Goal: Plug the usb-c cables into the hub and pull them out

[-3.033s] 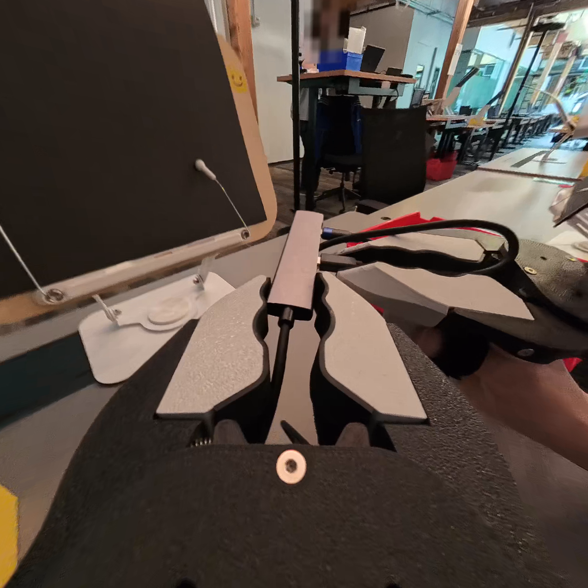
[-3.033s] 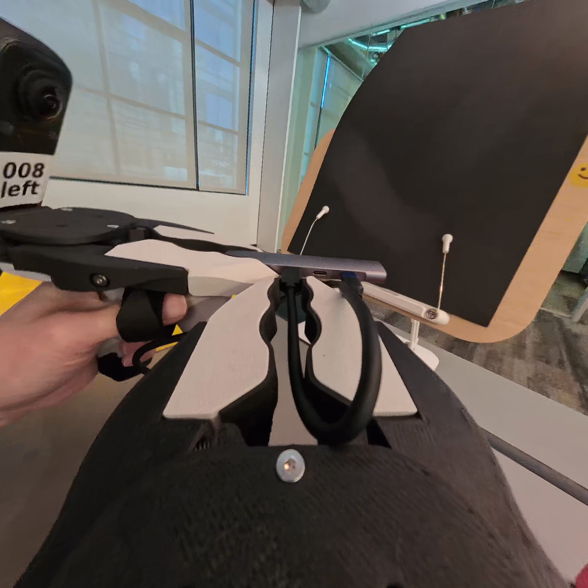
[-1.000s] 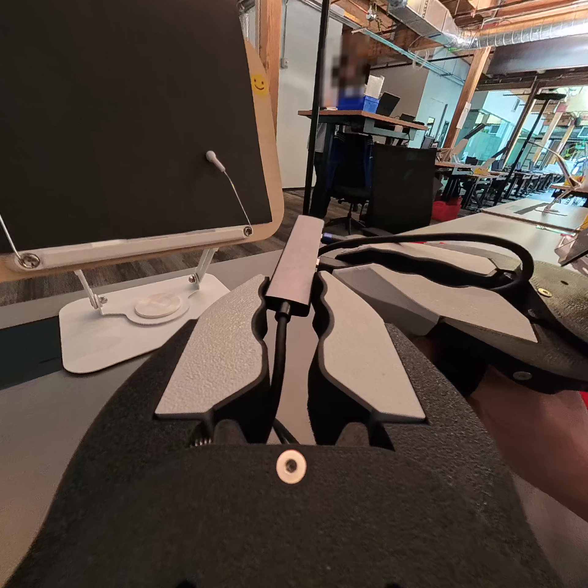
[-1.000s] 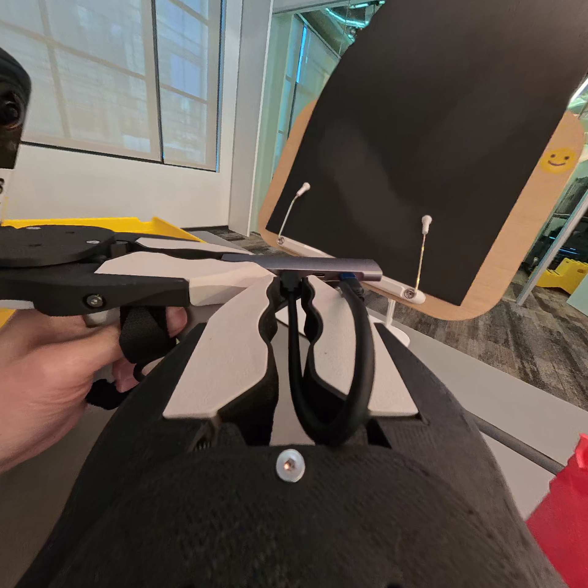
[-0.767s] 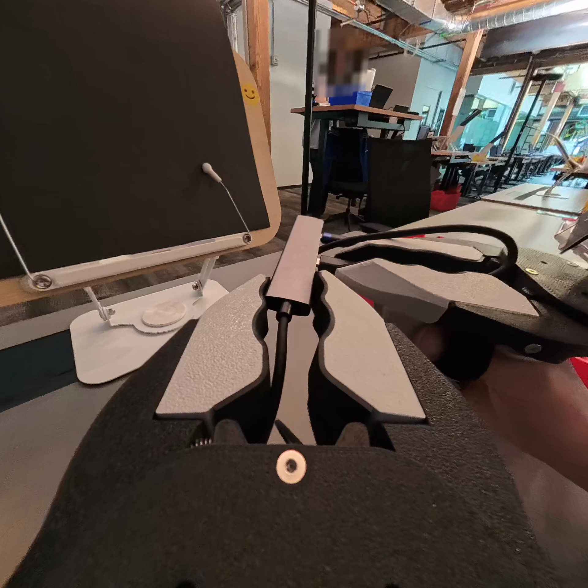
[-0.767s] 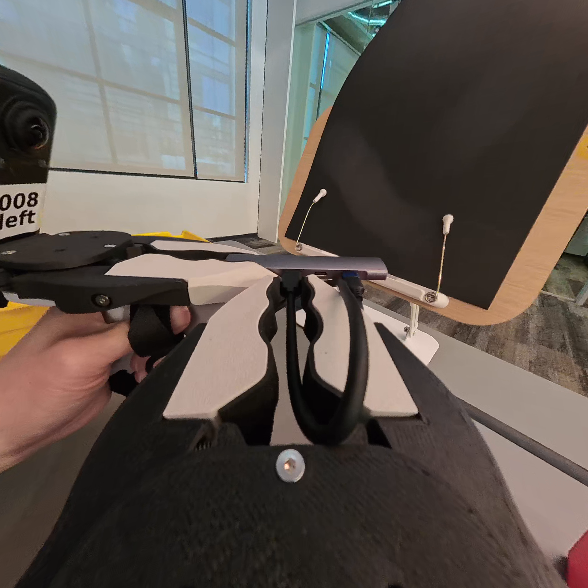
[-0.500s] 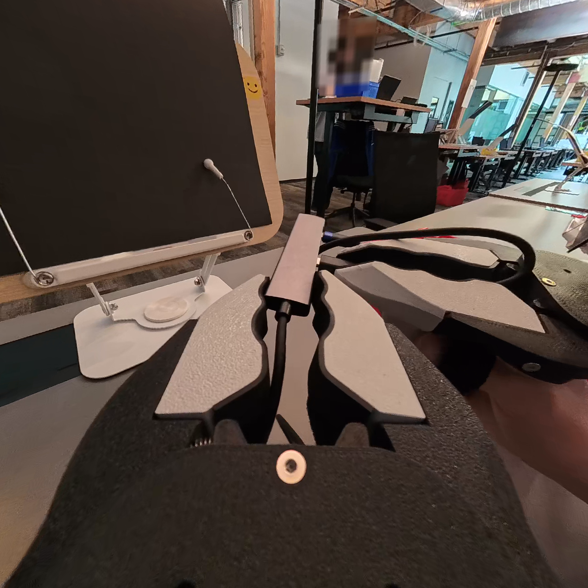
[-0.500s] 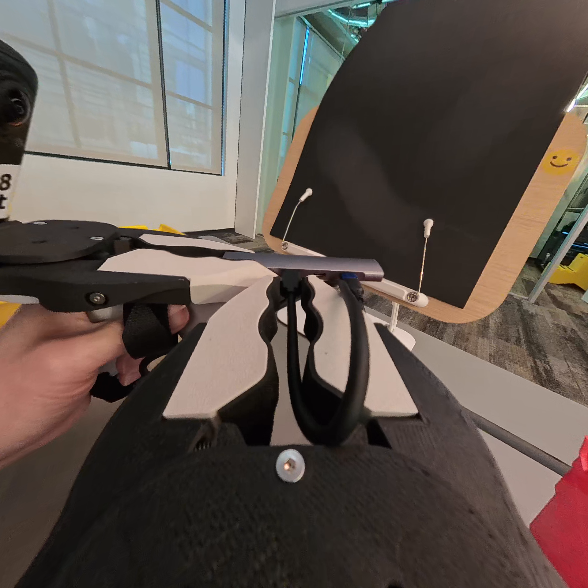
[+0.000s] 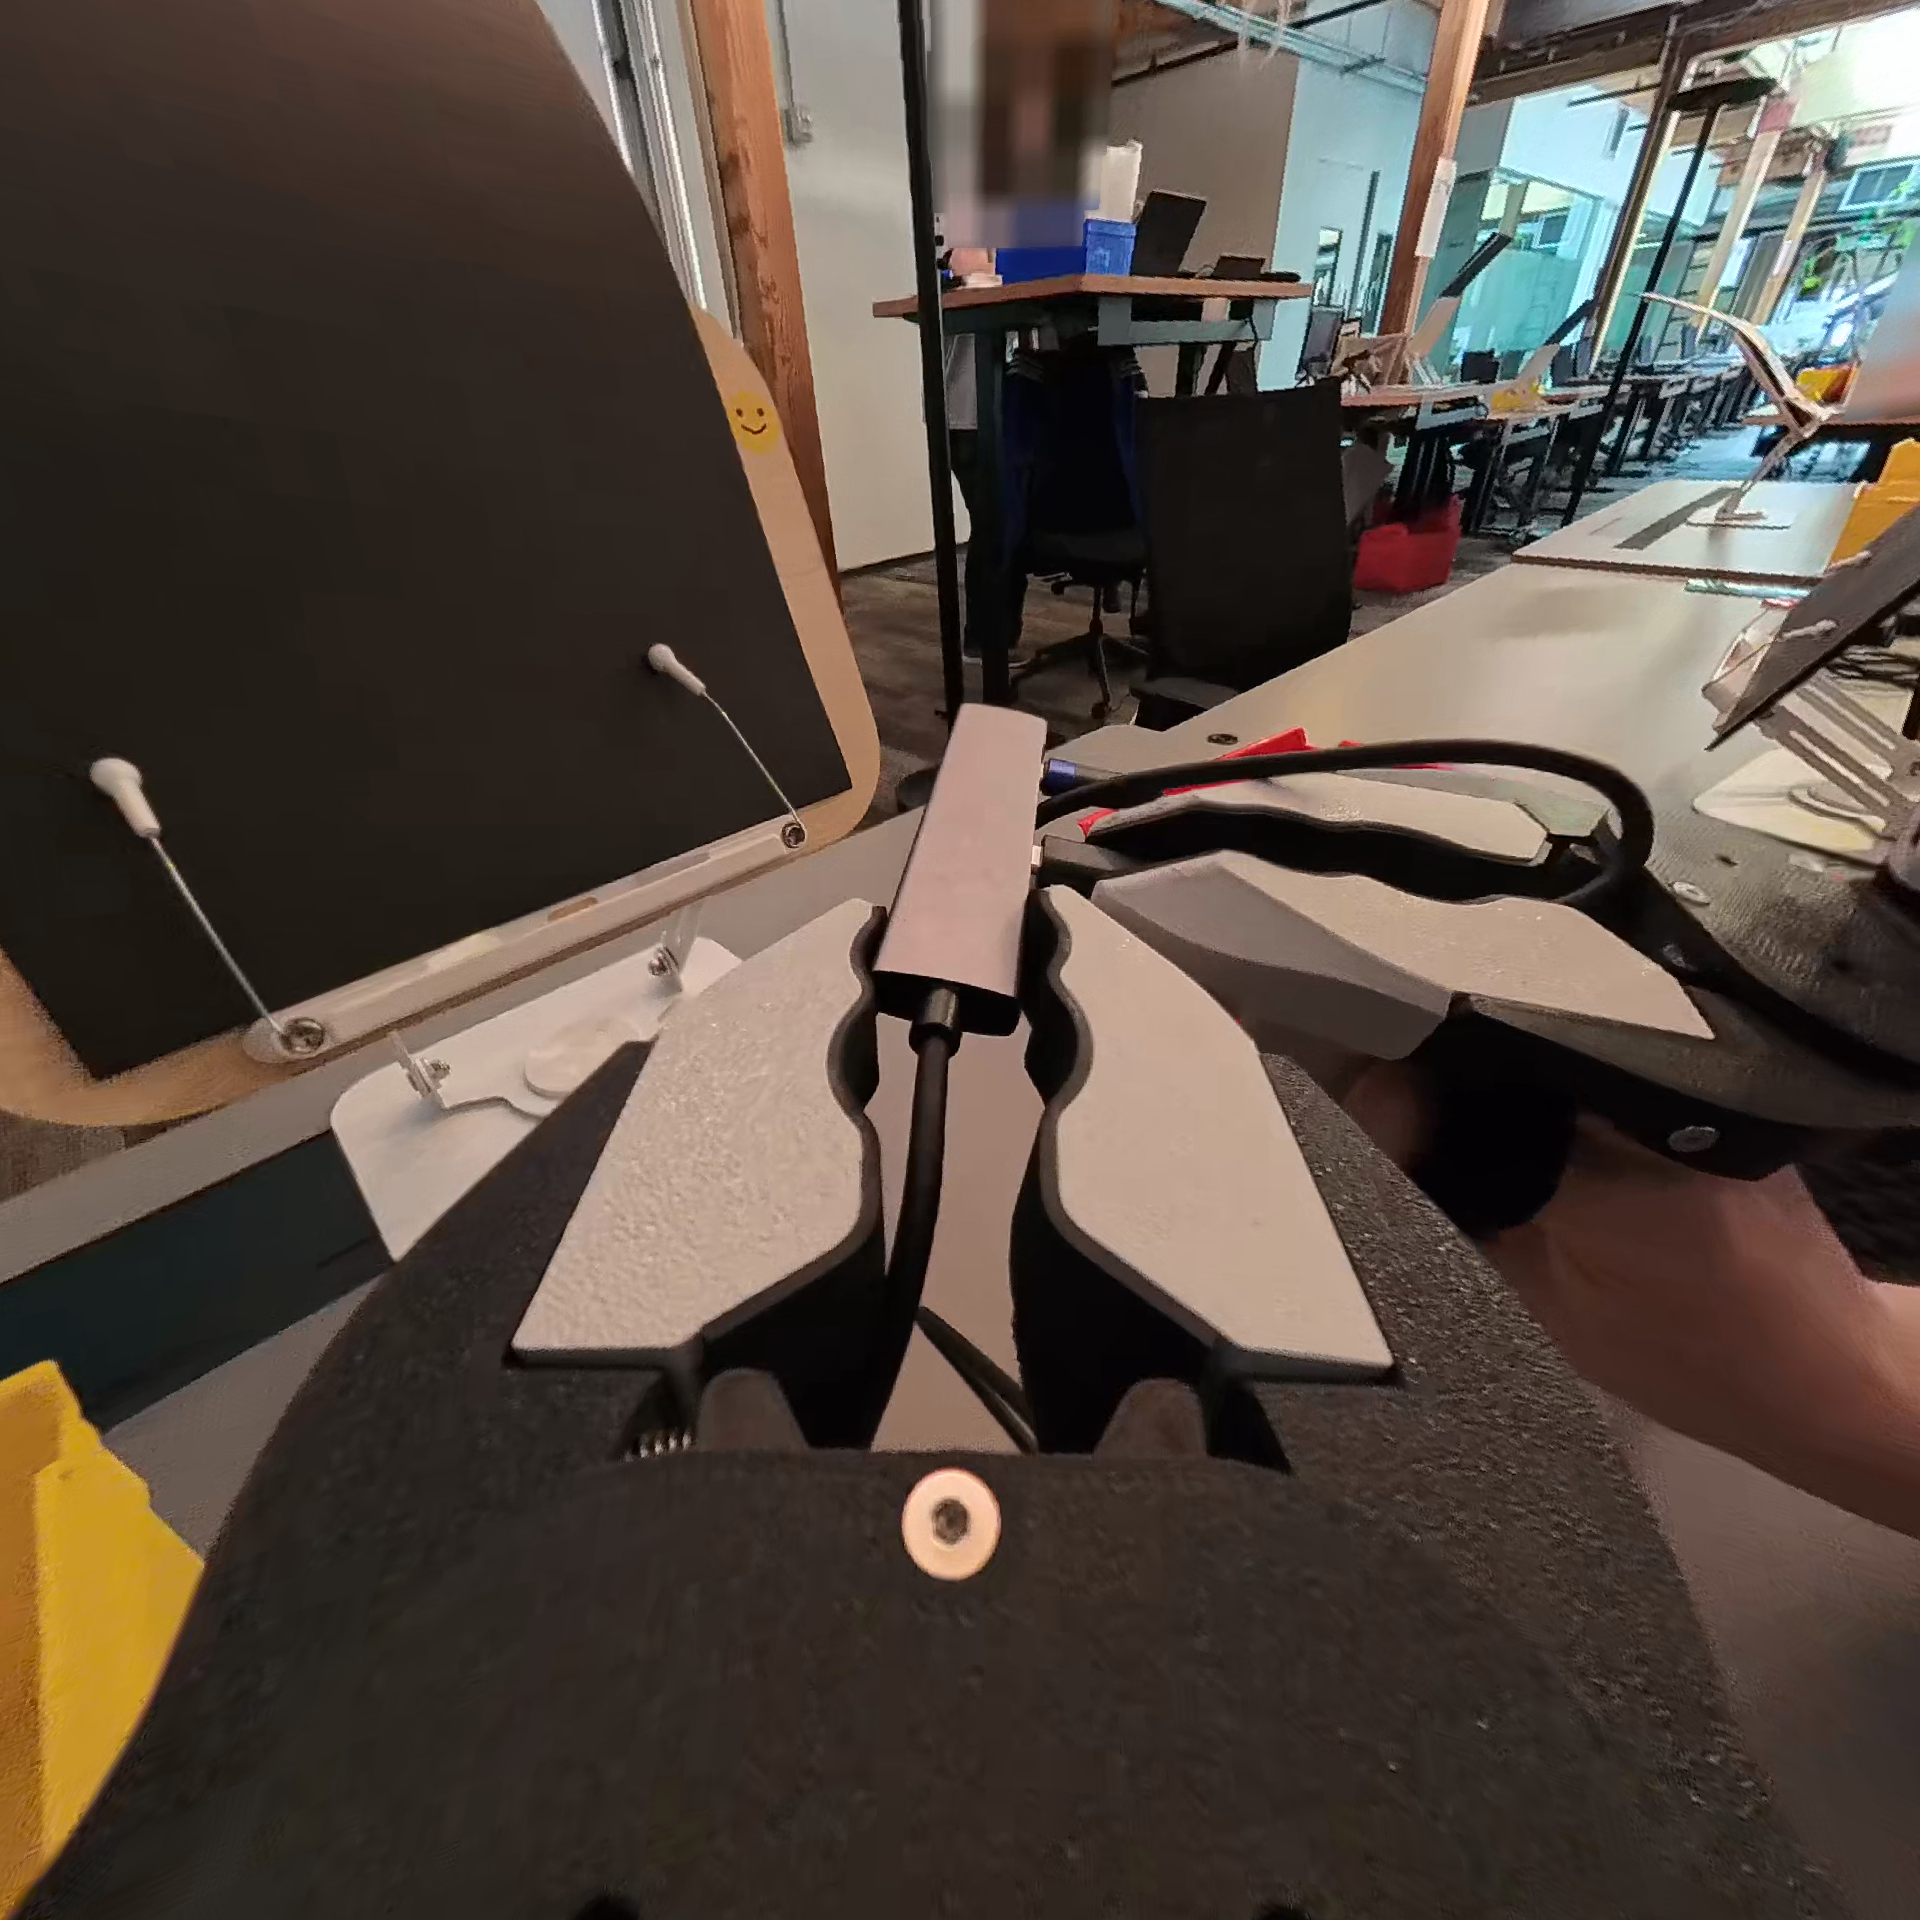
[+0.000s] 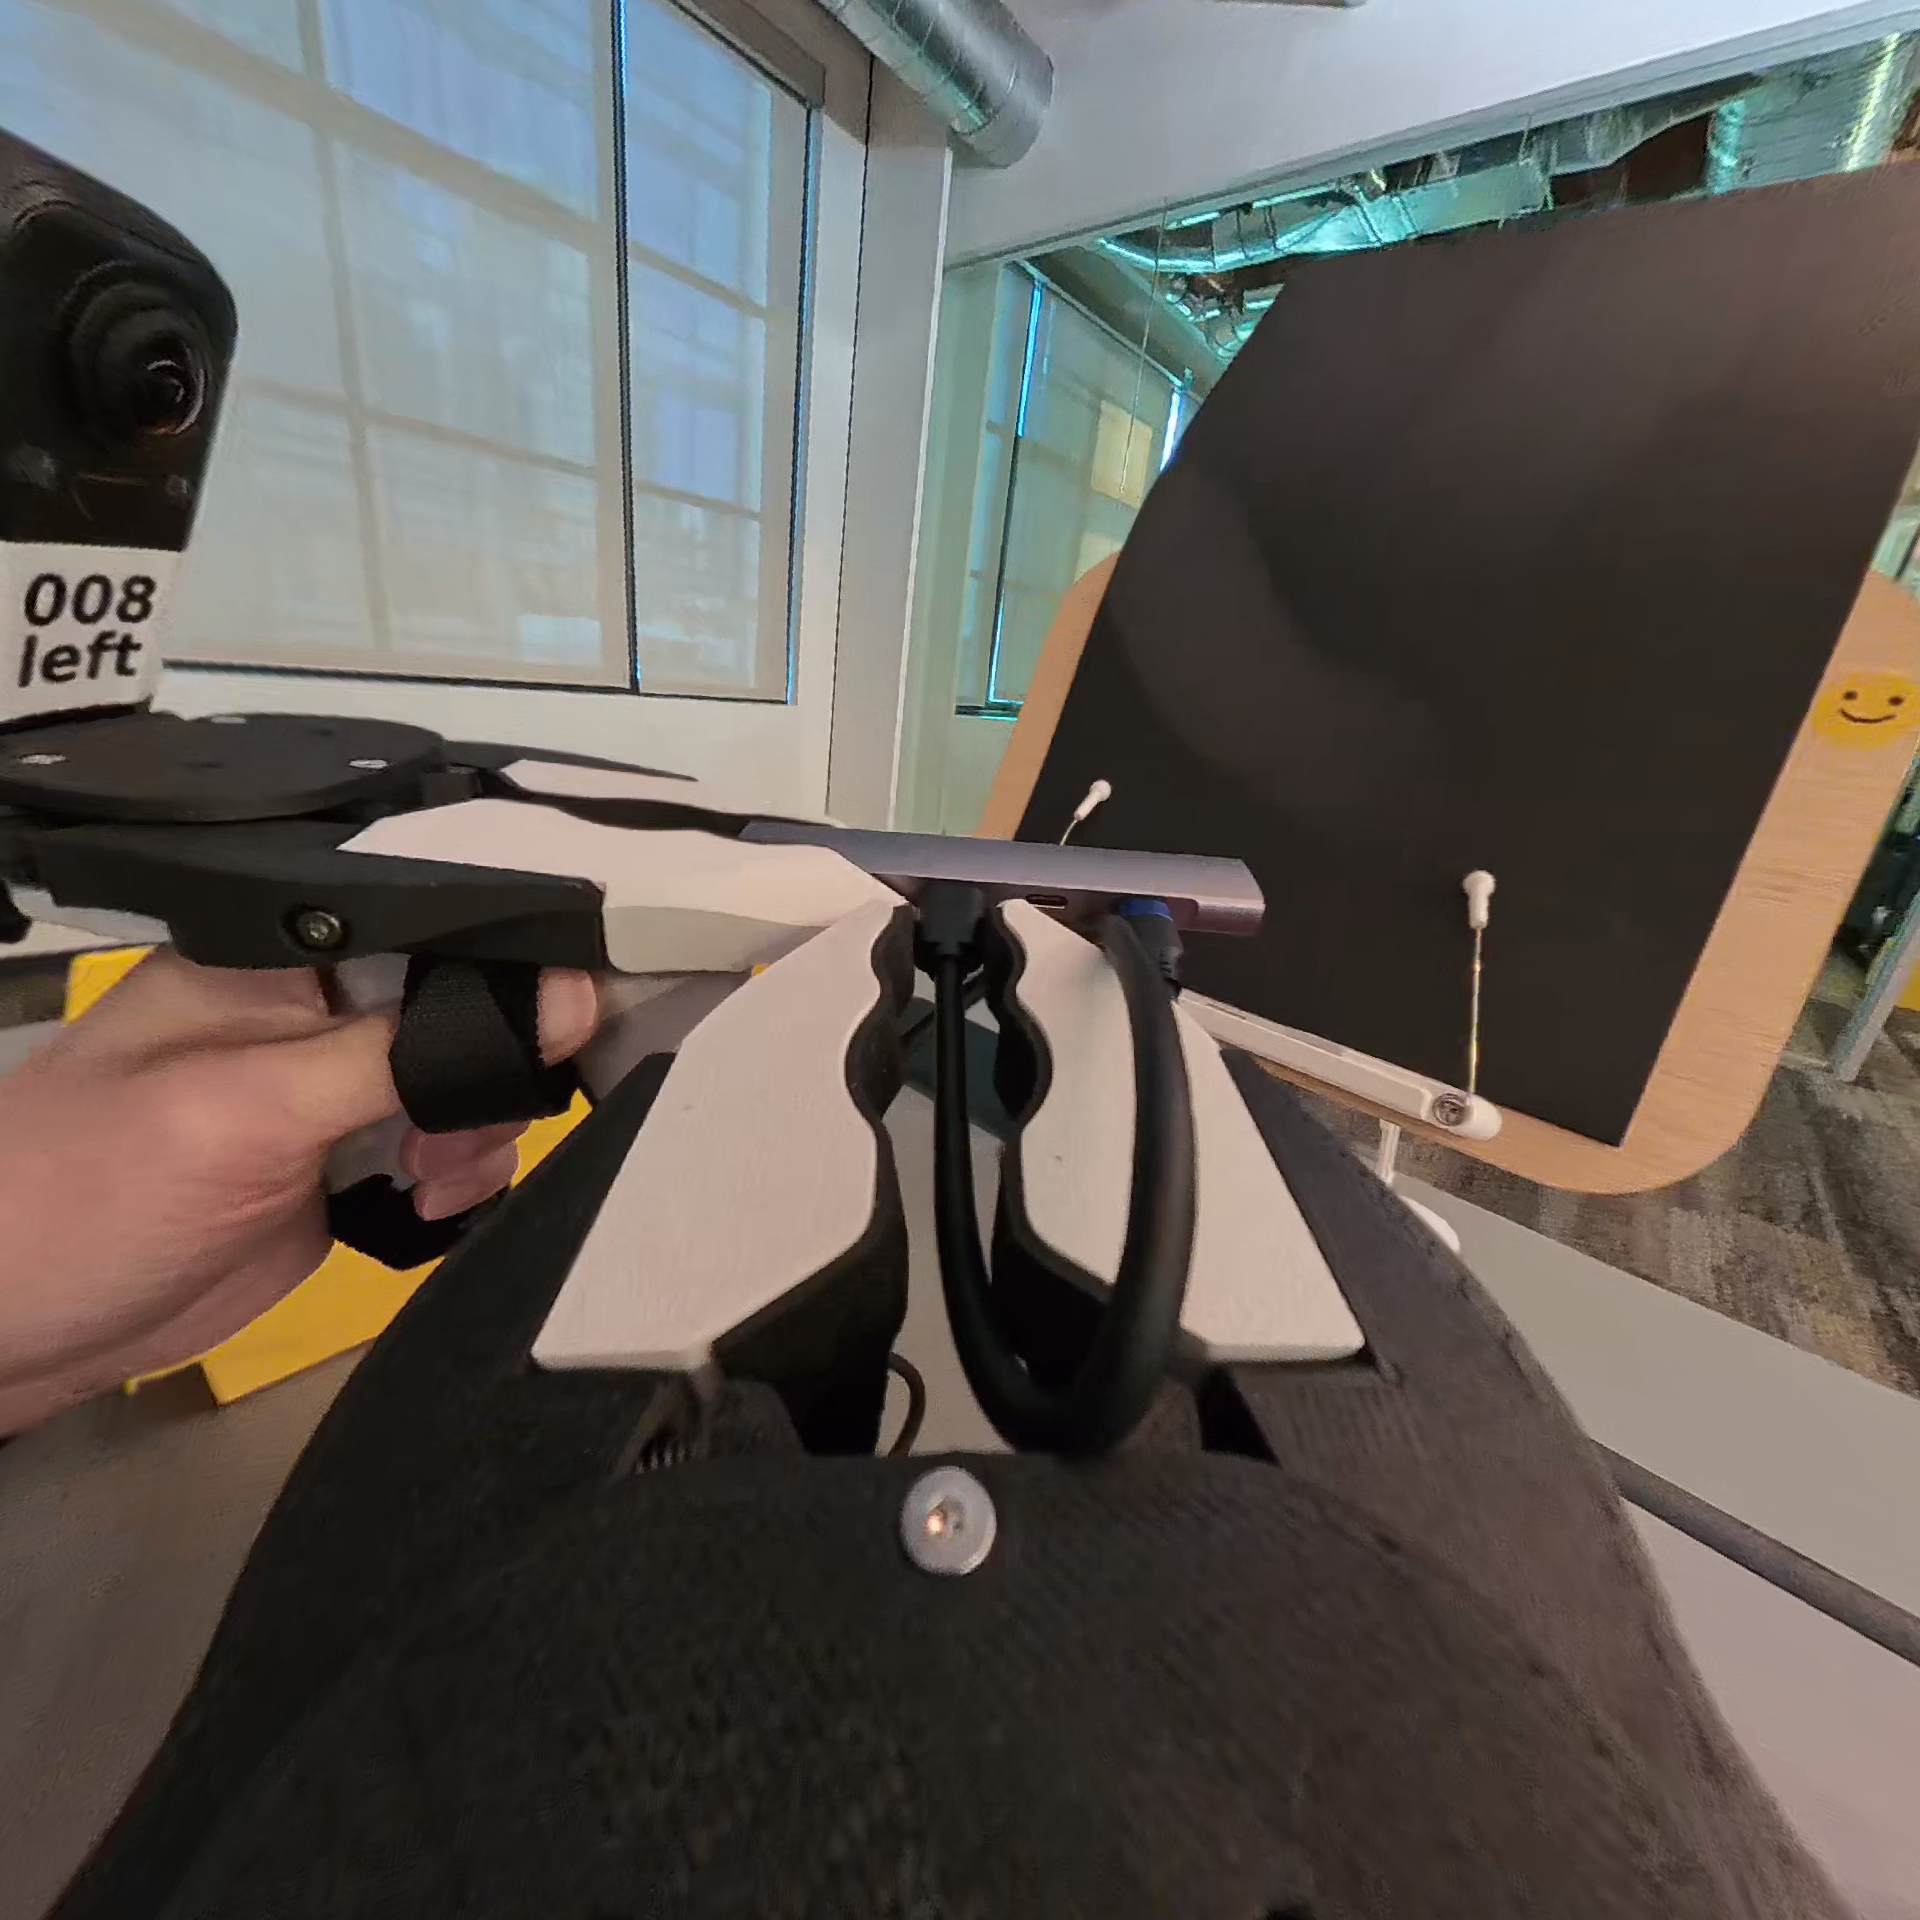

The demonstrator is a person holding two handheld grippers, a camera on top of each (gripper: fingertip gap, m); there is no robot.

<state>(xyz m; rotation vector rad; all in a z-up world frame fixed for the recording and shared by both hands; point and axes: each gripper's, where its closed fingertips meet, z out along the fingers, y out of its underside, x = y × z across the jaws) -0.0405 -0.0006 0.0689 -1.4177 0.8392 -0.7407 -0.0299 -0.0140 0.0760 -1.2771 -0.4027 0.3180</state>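
Clamping grey USB hub (image 9: 966, 873) near frame centre, left gripper (image 9: 954, 961) | pinching black usb-c cable plug (image 10: 948, 920) seated in hub's side, right gripper (image 10: 948, 935) | black board (image 10: 1475, 665) upper right

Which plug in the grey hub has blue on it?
The far plug on the slim grey metal hub, nearest its free end, has a blue collar. The all-black plug sits between the right gripper's jaws.

Matt grey metal hub (image 9: 971, 862), smooth black rubbery cable (image 10: 1060, 1226), wood-edged matt board (image 9: 364, 499)
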